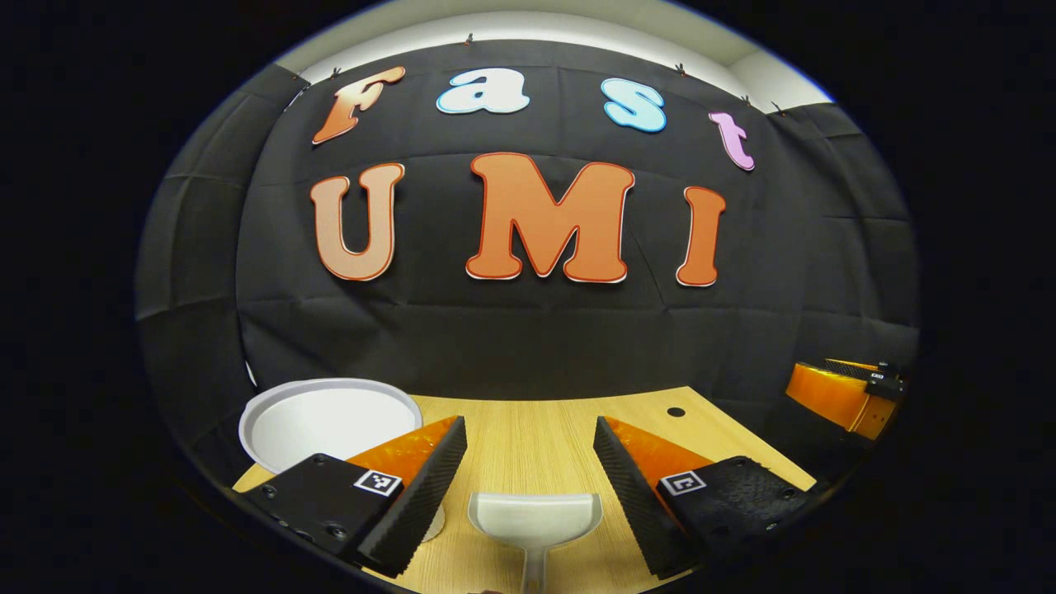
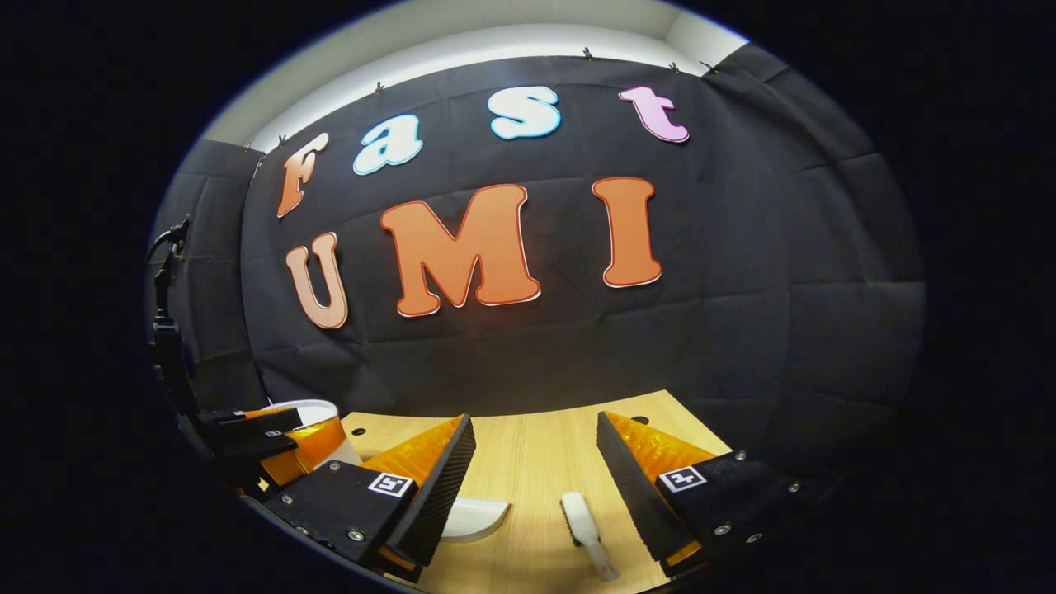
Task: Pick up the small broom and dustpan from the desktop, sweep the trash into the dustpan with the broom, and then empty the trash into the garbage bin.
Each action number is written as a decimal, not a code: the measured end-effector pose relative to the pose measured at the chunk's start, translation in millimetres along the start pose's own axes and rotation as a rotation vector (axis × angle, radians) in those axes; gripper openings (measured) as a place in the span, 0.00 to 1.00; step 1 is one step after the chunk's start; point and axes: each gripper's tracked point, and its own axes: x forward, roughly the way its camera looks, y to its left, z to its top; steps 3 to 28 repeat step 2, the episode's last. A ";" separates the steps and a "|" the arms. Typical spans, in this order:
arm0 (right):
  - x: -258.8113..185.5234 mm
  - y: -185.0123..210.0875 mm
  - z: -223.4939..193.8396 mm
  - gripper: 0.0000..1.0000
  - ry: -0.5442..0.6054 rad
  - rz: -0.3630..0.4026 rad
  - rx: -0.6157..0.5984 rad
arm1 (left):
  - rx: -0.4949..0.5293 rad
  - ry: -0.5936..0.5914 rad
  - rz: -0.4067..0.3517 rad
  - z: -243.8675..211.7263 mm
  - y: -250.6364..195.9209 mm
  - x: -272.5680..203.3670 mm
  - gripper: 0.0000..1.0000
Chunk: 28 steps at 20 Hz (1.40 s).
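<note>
A white dustpan lies on the wooden desktop, its handle pointing toward me. My left gripper stands open above it, the pan between and below the fingers, untouched. The white garbage bin stands at the desk's far left, behind my left finger. In the right gripper view, a small white broom lies on the desktop between the fingers of my open right gripper, apart from them. The dustpan's edge peeks out beside the left finger.
The other gripper hangs at the far right of the left gripper view, beyond the desk edge. In the right gripper view the left gripper sits at the left in front of the bin. The booth's black wall closes the back.
</note>
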 end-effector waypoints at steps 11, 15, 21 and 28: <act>2.3 9.2 -1.2 0.92 -0.003 0.020 0.005 | 0.004 0.004 -0.010 -1.5 0.4 5.3 0.98; 2.3 9.2 -1.2 0.92 -0.003 0.020 0.005 | 0.004 0.004 -0.010 -1.5 0.4 5.3 0.98; 2.3 9.2 -1.2 0.92 -0.003 0.020 0.005 | 0.004 0.004 -0.010 -1.5 0.4 5.3 0.98; 2.3 9.2 -1.2 0.92 -0.003 0.020 0.005 | 0.004 0.004 -0.010 -1.5 0.4 5.3 0.98</act>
